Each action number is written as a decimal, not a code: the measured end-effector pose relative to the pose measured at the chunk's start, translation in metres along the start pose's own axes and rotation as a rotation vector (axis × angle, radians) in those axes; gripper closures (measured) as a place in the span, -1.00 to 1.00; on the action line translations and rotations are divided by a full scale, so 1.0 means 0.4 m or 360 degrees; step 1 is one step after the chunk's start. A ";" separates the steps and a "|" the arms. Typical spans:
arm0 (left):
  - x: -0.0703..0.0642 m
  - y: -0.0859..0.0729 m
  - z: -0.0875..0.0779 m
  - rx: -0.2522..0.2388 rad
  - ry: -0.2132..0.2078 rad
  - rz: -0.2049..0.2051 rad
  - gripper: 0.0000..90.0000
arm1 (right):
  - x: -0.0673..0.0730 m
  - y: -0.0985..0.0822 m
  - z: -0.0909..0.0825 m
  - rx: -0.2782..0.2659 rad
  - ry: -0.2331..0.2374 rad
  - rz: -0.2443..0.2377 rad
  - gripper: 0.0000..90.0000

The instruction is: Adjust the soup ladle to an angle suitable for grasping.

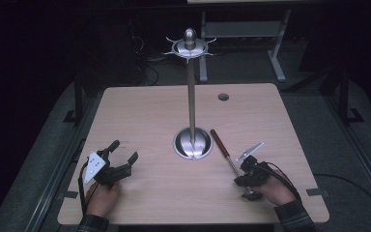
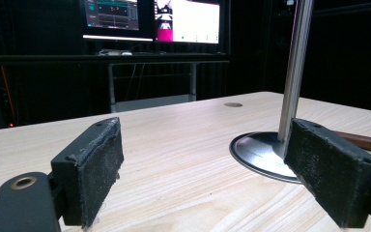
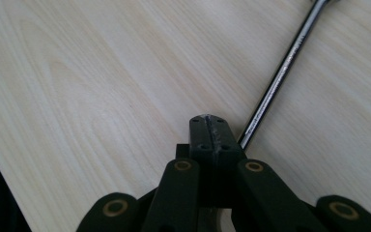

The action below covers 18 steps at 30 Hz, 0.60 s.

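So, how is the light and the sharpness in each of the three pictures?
High view: dim, dark surroundings, the pale wooden table lit, glare on the round steel stand base. Left gripper view: bright screens washed out, the black padded jaws nearest the camera a little soft. Right gripper view: evenly lit, a bright streak along the chrome tool shaft, slightly blurred.

Gripper (image 2: 207, 179): jaws wide apart, nothing between
Table (image 2: 183, 145): pale wood
Stand (image 2: 294, 72): steel pole, round base beside right jaw
Handle (image 2: 360, 140): brown, behind base
Monitors (image 2: 149, 19): lit
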State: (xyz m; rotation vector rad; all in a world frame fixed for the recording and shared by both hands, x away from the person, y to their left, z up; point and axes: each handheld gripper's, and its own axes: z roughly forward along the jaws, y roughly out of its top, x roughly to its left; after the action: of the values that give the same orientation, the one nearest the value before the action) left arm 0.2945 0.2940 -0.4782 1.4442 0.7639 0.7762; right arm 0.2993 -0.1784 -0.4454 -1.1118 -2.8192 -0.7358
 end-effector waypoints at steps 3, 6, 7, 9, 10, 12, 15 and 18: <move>0.000 0.000 0.000 0.0001 -0.0001 0.0001 -0.71 | -0.009 -0.005 -0.005 0.0006 -0.0020 0.0020 0.99; 0.000 0.000 0.000 0.0000 0.0000 0.0000 -0.71 | -0.020 -0.010 -0.010 0.0002 -0.0027 0.0041 0.99; 0.000 0.000 0.000 0.0000 0.0000 0.0000 -0.71 | -0.023 -0.011 -0.011 0.0002 -0.0039 0.0048 0.99; 0.000 0.000 0.000 0.0001 0.0000 0.0001 -0.71 | -0.029 -0.014 -0.015 0.0005 -0.0050 0.0060 0.99; 0.000 0.000 0.000 0.0001 0.0000 0.0000 -0.71 | -0.033 -0.015 -0.016 0.0003 -0.0062 0.0066 0.99; 0.000 0.000 0.000 0.0000 0.0000 0.0000 -0.71 | -0.040 -0.018 -0.019 0.0005 -0.0068 0.0077 0.99; 0.000 0.000 0.000 0.0000 0.0000 0.0000 -0.71 | -0.048 -0.022 -0.022 0.0001 -0.0084 0.0092 0.99; 0.000 0.000 0.000 0.0001 0.0000 0.0000 -0.71 | -0.059 -0.025 -0.029 -0.0001 -0.0099 0.0108 0.99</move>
State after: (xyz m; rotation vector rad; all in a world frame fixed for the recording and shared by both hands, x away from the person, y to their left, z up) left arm 0.2944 0.2941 -0.4782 1.4447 0.7638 0.7760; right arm 0.3086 -0.2049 -0.4439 -1.2452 -2.8153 -0.7095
